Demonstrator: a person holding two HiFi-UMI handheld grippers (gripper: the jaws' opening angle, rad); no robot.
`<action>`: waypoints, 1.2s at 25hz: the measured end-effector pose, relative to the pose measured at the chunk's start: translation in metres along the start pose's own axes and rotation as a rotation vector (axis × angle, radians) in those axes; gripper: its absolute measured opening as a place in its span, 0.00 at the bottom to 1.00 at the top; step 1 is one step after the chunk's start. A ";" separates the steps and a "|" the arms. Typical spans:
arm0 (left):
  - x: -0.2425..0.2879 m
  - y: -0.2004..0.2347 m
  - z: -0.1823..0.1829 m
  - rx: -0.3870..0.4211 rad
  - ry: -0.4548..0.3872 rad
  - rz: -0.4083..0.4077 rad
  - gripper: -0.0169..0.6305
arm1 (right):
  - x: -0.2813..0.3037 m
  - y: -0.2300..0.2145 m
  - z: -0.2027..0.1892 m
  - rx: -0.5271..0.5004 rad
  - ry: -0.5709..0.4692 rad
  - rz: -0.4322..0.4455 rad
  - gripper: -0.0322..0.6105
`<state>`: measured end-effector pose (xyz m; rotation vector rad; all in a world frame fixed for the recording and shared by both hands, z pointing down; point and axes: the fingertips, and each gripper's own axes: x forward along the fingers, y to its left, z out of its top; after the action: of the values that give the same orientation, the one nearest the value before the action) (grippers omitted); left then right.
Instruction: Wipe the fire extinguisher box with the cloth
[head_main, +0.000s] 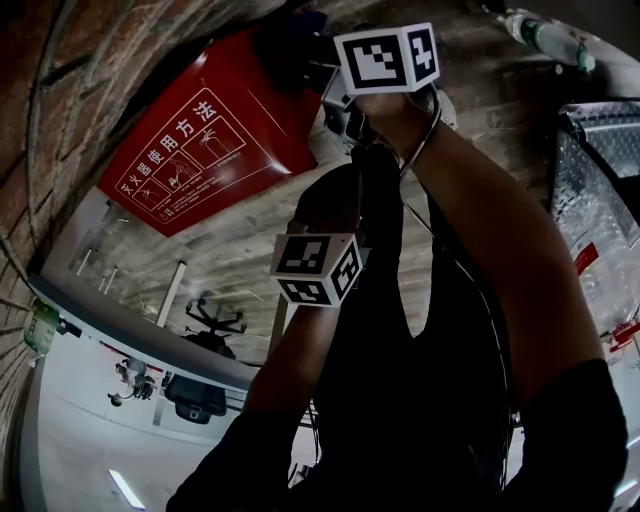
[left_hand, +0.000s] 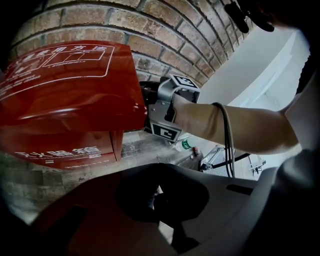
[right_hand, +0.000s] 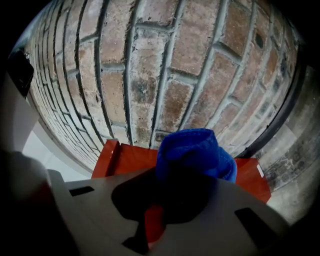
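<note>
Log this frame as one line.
right gripper: jaws shut on blue cloth | cloth: at top of fire extinguisher box | left gripper: jaws shut, empty, clear of box

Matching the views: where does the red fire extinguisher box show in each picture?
Head view: box at upper left, printed lid facing the camera.
Left gripper view: box fills the upper left.
Right gripper view: box at lower centre, partly behind the cloth.
Shared landmark: the brick wall behind it.

使用方法 on red box lid (head_main: 240, 120)
</note>
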<state>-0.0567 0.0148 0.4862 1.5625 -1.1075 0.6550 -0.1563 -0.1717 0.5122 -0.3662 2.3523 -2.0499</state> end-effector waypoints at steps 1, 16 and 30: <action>0.001 0.001 0.000 0.002 0.003 0.000 0.02 | 0.002 0.003 0.005 -0.006 -0.010 0.011 0.11; 0.045 0.031 -0.014 -0.031 -0.055 0.069 0.02 | 0.012 -0.038 0.005 0.069 -0.060 0.095 0.11; 0.185 0.113 -0.055 -0.033 -0.181 0.012 0.02 | 0.046 -0.170 0.004 0.023 -0.112 0.211 0.11</action>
<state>-0.0733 0.0075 0.7089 1.6113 -1.2563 0.5084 -0.1708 -0.2040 0.6850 -0.2152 2.1965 -1.9086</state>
